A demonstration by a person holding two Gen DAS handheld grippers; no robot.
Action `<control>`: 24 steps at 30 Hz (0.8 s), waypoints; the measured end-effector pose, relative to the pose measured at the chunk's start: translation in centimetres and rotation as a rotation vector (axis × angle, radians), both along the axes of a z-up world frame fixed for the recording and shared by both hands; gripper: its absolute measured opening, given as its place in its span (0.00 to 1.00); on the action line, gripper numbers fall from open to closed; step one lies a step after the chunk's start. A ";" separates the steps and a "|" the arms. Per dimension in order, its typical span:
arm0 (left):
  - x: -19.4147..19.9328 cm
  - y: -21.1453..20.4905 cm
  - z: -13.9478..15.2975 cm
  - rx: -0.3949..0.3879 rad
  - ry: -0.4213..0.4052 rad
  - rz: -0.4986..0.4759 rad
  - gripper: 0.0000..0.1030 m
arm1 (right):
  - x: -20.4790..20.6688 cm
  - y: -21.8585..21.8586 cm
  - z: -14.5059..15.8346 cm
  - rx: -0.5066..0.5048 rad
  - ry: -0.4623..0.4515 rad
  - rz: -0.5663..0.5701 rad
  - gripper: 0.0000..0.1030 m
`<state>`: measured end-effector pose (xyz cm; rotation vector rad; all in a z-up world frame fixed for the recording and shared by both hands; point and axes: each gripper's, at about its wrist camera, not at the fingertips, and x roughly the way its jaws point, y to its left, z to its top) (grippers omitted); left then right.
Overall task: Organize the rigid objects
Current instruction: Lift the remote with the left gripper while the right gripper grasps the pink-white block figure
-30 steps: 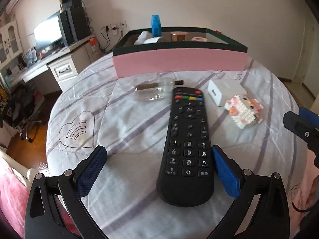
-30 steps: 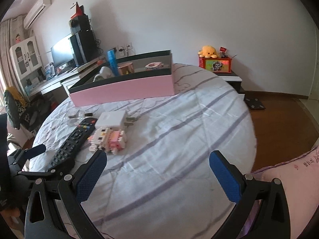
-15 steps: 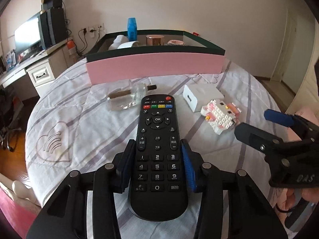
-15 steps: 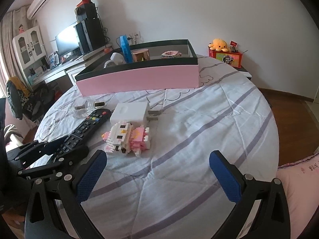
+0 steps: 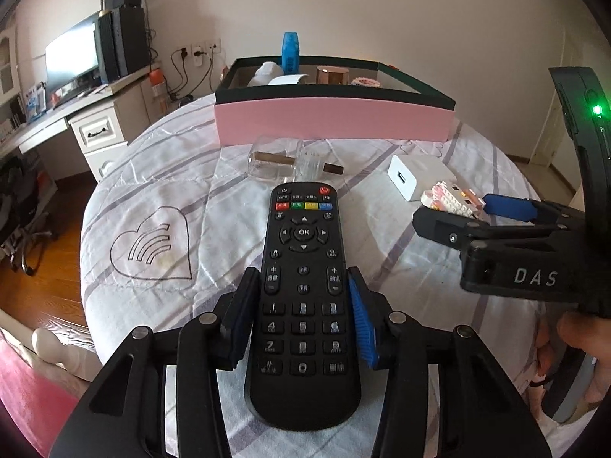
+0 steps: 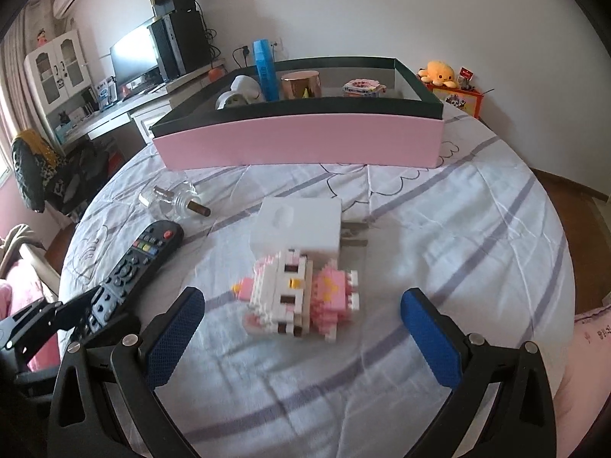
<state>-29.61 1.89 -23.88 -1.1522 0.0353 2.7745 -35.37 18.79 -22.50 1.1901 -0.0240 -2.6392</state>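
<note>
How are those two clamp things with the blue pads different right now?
The left gripper is shut, its blue pads pressed against both sides of the black remote; the right gripper is wide open and holds nothing. The left one sits over the remote's number keys, while the right one hovers just short of the pink-and-white brick toy, touching nothing. Both are black two-finger tools with blue pads, above the same striped bedsheet.

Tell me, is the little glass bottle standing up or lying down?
Lying down. The glass bottle rests on its side on the bedsheet, its stopper end pointing sideways, in front of the pink box.
</note>
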 end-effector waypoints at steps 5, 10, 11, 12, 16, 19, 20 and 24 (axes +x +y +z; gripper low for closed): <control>-1.0 0.4 -0.3 -0.011 0.010 0.000 0.50 | -0.1 0.0 -0.3 0.034 -0.003 -0.009 0.89; -1.2 0.7 -0.3 -0.033 0.031 -0.010 0.43 | -0.3 -0.4 -0.4 0.079 -0.010 -0.015 0.85; -1.2 0.6 -0.2 -0.029 0.029 -0.013 0.43 | -0.3 -0.4 -0.4 0.090 -0.006 -0.020 0.79; -1.2 0.5 -0.2 -0.025 0.026 -0.016 0.43 | -0.2 -0.4 -0.4 0.098 0.000 -0.026 0.76; -1.2 0.3 0.1 -0.020 0.025 -0.021 0.43 | 0.1 -0.1 -0.3 0.102 0.020 -0.021 0.58; -1.1 0.3 0.2 -0.019 0.024 -0.024 0.43 | 0.5 0.3 -0.2 0.089 0.035 -0.013 0.57; -1.0 0.3 0.3 -0.020 0.023 -0.027 0.43 | 0.6 0.3 -0.1 0.087 0.035 -0.010 0.57; -0.8 0.0 0.9 -0.006 0.031 -0.027 0.43 | 1.2 0.8 0.2 0.068 0.038 0.000 0.57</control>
